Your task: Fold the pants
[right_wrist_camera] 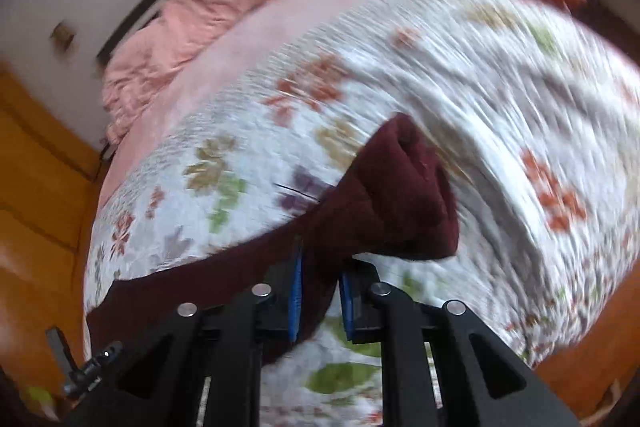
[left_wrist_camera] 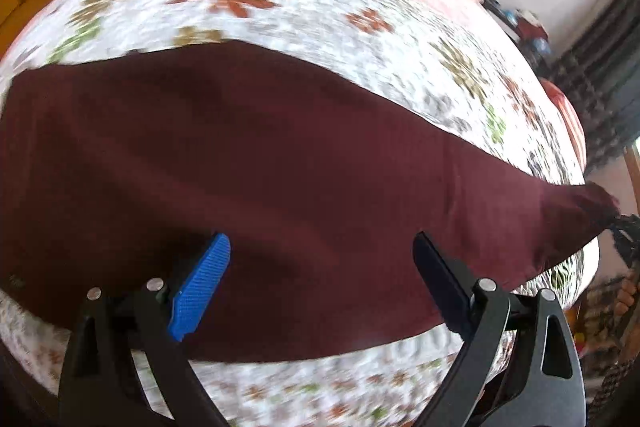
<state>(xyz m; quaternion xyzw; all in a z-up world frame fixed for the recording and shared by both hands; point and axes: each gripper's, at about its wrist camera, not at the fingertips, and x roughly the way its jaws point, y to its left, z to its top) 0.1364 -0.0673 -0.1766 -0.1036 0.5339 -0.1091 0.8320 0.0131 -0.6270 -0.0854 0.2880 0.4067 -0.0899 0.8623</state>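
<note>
Maroon pants (left_wrist_camera: 280,179) are spread across a floral bedspread (left_wrist_camera: 280,7). The left gripper (left_wrist_camera: 320,267) is held wide at 6 o'clock; the right gripper (right_wrist_camera: 320,291) is clamped on the pants' bunched end.

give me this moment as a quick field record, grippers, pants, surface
left gripper: open, above the pants, gripping nothing
right gripper: shut on a bunched end of the pants
pants: maroon, spread across the bedspread
bedspread: white with a flower print
pink blanket: bunched at the far end
image quality: right wrist view blurred
</note>
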